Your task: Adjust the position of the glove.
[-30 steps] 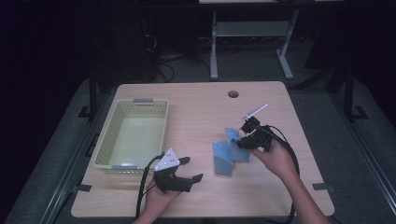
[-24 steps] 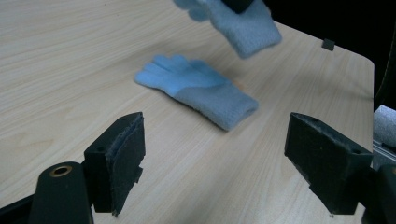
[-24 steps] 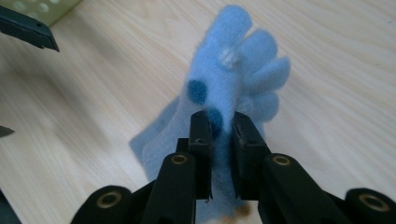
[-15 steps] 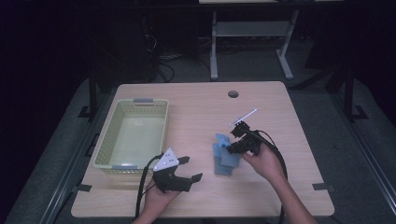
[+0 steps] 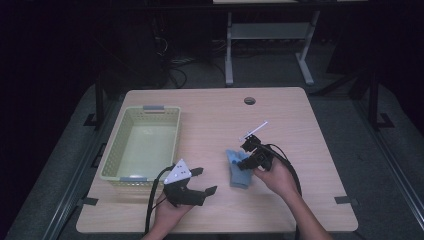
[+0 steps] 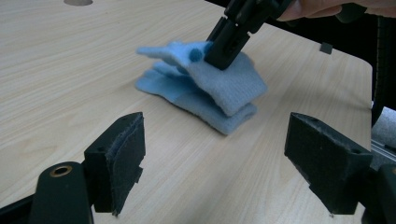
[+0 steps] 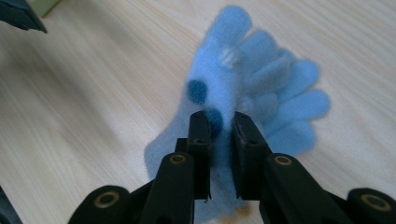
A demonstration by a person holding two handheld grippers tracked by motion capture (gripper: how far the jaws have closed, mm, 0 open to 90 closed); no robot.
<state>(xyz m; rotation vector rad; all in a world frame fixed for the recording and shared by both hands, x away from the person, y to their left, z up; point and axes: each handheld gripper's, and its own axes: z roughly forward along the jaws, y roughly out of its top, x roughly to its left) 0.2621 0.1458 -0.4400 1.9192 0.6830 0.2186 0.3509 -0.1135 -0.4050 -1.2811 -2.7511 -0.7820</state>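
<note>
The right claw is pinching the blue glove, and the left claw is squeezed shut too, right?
Not quite. The right claw does pinch the blue glove, but the left claw is wide open with nothing between its jaws. The left gripper view shows them standing far apart, with the glove lying beyond them on the table.

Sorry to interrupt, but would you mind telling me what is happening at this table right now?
A person is working with a gripper in each hand. The right gripper is shut on a light blue glove, lifting its upper part; another light blue glove lies flat on the wooden table beneath it. The left gripper waits with open jaws near the table's front edge, holding nothing. A pale green basket sits at the left.
</note>
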